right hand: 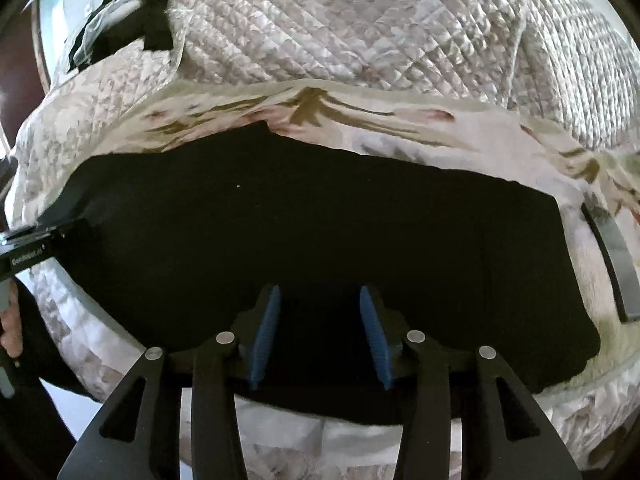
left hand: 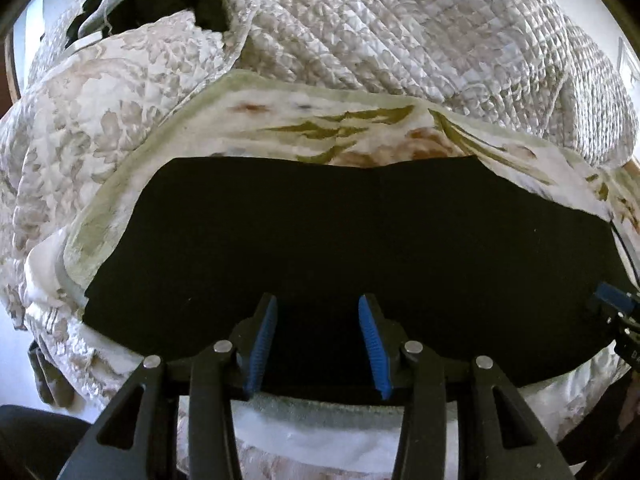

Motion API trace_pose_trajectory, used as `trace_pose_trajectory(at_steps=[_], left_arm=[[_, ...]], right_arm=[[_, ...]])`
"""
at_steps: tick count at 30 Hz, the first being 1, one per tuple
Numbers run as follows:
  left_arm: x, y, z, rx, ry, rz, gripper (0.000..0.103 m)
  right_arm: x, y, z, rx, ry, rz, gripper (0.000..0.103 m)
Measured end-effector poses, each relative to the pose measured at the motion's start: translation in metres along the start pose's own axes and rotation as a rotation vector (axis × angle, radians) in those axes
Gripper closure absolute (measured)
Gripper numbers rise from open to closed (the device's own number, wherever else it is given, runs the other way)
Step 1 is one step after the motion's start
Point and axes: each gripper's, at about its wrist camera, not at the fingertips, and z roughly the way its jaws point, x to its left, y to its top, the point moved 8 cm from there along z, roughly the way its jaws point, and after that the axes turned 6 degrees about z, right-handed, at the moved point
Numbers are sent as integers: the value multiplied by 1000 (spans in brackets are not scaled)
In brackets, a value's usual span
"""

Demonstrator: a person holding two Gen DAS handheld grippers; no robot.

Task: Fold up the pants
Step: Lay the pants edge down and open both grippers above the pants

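Observation:
Black pants [left hand: 340,232] lie spread flat as a wide dark rectangle on a bed; they also fill the middle of the right wrist view [right hand: 320,232]. My left gripper [left hand: 318,304] is open, its blue pads apart, just above the near edge of the pants. My right gripper [right hand: 319,296] is open too, over the near edge further right. The right gripper's blue tip shows at the right edge of the left wrist view [left hand: 612,300]. The left gripper's body shows at the left edge of the right wrist view [right hand: 28,252].
A floral sheet [left hand: 320,120] lies under the pants on a quilted bedspread [left hand: 400,32]. Another dark garment [left hand: 160,4] lies at the far left of the bed. The bed's near edge [left hand: 320,432] is below the grippers. A grey strap [right hand: 616,256] lies at the right.

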Motion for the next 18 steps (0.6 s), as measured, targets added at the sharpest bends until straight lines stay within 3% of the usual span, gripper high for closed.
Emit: trace_pose_trajectory(at_steps=[12,18], left_arm=[[17,-7,-5,1,43,-59,58],[37,-6,-6,-5,106,-95,58]], right_arm=[[17,-15,1,-3,45,-34,55],[16,-16,1,-8,43,-39,53]])
